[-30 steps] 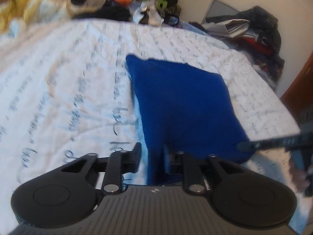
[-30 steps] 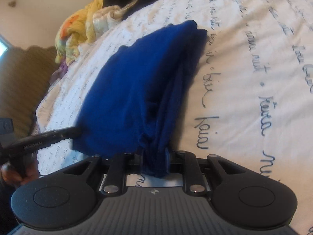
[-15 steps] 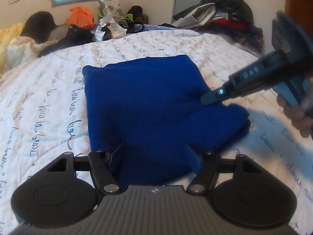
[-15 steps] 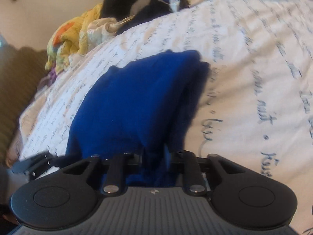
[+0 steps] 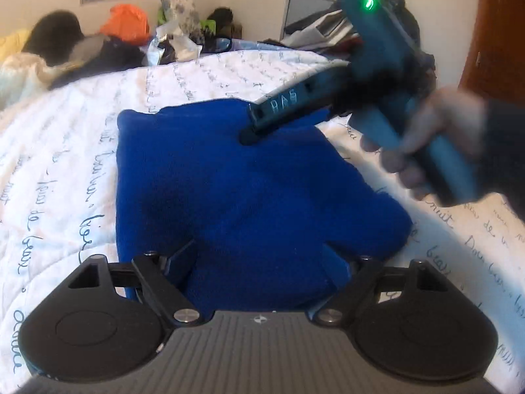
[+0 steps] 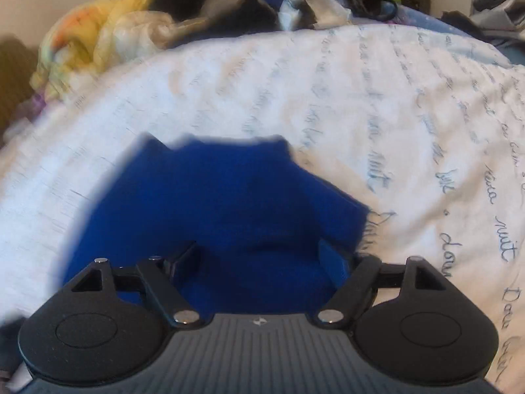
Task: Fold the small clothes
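Blue garment [image 5: 249, 193]: it lies folded on the bed [image 5: 65, 170], about in the middle of the white cover, flat, with one thicker fold at the near right edge.
Bed cover: white, quilted, printed with lines of blue handwriting.
Left gripper [image 5: 259, 262]: it is low over the near edge of the garment; the jaws are spread wide and are opening. The blue cloth lies between the two fingers, but the pads do not press on it.
Right gripper [image 6: 259, 259]: its jaws are also wide apart and opening. The blue garment [image 6: 223, 216] is below and between them, and it is not pinched. This view is blurred.
Right gripper in the left wrist view [image 5: 377, 75]: it hangs over the far right corner of the garment. One dark finger [image 5: 279, 111] points at the cloth; if it touches the cloth, I cannot tell.
Person's hand [image 5: 423, 141]: it holds the teal handle of this gripper, blurred.
Back of the bed: a pile of clothes and bags, with an orange bag [image 5: 126, 28] among them and yellow bedding [image 6: 98, 42] at the left.
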`<state>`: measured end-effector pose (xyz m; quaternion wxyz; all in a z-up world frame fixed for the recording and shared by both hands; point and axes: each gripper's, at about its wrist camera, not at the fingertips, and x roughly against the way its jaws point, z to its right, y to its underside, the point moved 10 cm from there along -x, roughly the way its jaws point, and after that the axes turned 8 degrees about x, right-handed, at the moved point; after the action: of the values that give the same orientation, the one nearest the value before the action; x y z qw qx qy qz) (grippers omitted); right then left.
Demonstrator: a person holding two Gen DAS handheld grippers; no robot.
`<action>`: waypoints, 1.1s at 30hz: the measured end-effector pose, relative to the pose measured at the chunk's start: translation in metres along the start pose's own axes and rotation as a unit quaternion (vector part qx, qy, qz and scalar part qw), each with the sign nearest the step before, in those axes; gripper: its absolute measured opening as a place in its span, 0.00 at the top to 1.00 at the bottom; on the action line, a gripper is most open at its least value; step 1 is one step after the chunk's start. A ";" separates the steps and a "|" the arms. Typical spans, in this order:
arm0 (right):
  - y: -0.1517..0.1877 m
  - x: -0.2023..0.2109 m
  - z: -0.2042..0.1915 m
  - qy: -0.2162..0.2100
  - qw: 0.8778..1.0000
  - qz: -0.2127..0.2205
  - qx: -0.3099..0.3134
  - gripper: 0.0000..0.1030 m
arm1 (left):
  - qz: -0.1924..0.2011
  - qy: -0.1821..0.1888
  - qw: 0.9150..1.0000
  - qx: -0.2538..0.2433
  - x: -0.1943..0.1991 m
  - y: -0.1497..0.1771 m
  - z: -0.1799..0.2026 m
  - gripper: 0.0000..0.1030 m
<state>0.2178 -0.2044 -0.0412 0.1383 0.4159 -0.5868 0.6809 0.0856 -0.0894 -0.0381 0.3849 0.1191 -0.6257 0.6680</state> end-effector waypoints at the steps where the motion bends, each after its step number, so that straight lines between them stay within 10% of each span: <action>1: 0.003 -0.002 0.008 -0.001 1.000 0.005 -0.003 0.15 | 0.001 0.000 1.000 0.005 0.000 0.000 0.000 0.20; 5: -0.005 0.005 0.008 0.004 0.999 -0.029 -0.014 0.15 | 0.001 0.005 1.000 0.011 -0.002 -0.001 -0.001 0.17; 9: -0.027 0.050 -0.025 -0.027 0.998 0.048 -0.005 0.14 | 0.003 0.006 1.000 0.008 -0.002 0.001 0.002 0.14; 13: -0.004 0.009 -0.044 -0.029 0.998 -0.028 0.039 0.11 | 0.003 0.003 1.000 0.001 -0.004 0.002 0.005 0.12; 27: 0.007 0.012 -0.036 -0.019 0.998 0.010 0.060 0.00 | 0.002 -0.001 1.000 -0.003 -0.001 0.003 0.006 0.11; 33: 0.003 0.055 -0.037 -0.059 0.997 0.043 -0.012 0.00 | 0.055 0.002 0.994 0.099 0.059 -0.010 -0.033 0.09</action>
<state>0.1668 -0.1880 -0.0021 0.0785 0.4279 -0.6193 0.6536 0.0629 -0.0379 0.0015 0.3351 0.1206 -0.5613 0.7471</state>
